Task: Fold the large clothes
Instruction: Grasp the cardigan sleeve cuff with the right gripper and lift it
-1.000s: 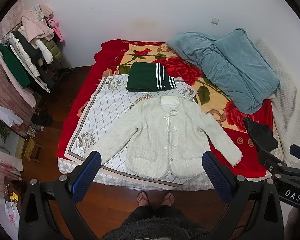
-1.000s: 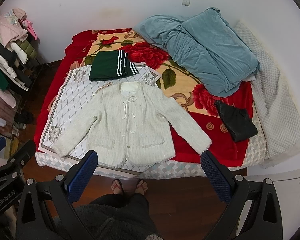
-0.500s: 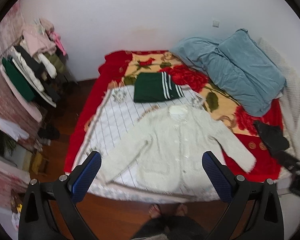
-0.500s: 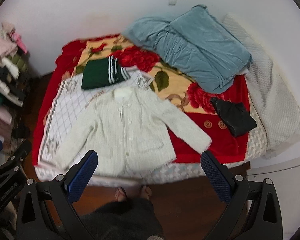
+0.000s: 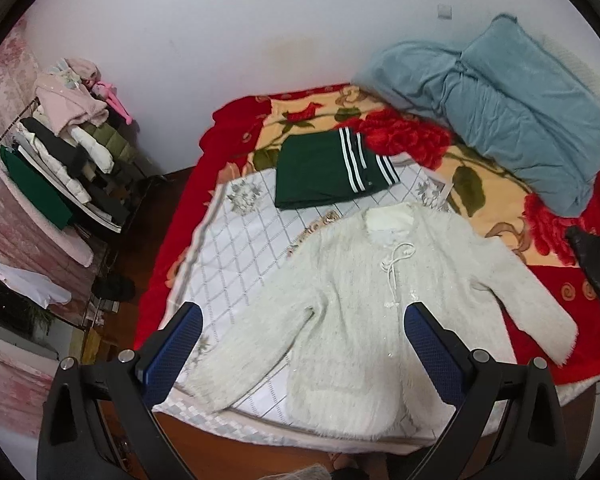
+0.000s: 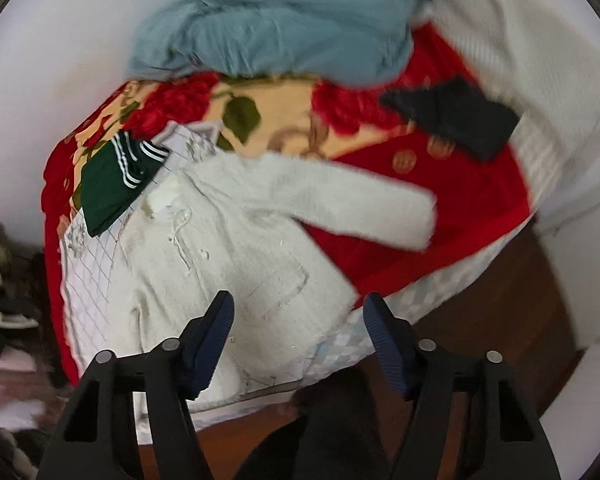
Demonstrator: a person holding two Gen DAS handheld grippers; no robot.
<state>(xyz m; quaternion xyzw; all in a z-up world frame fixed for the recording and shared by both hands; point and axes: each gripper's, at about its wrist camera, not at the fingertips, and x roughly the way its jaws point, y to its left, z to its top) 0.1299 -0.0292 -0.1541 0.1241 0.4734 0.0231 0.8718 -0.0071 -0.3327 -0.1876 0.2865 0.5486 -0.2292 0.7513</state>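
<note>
A fuzzy white cardigan [image 5: 360, 292] lies flat and face up on the bed, sleeves spread, hem at the near edge. It also shows in the blurred right wrist view [image 6: 236, 248]. My left gripper [image 5: 300, 344] is open and empty, above the cardigan's lower left part. My right gripper [image 6: 298, 336] is open and empty, over the cardigan's hem near its right pocket. Neither touches the cloth.
A folded green garment with white stripes [image 5: 332, 168] lies behind the cardigan. A blue blanket [image 5: 500, 108] is heaped at the back right, and a black cloth [image 5: 596, 264] lies at the right. A loaded clothes rack [image 5: 60, 160] stands left of the bed. A white checked sheet [image 5: 244, 248] lies under the cardigan.
Both grippers have moved forward and down toward the bed, so the cardigan looks larger. The right gripper swung right and tilted, and its jaws stand narrower than before.
</note>
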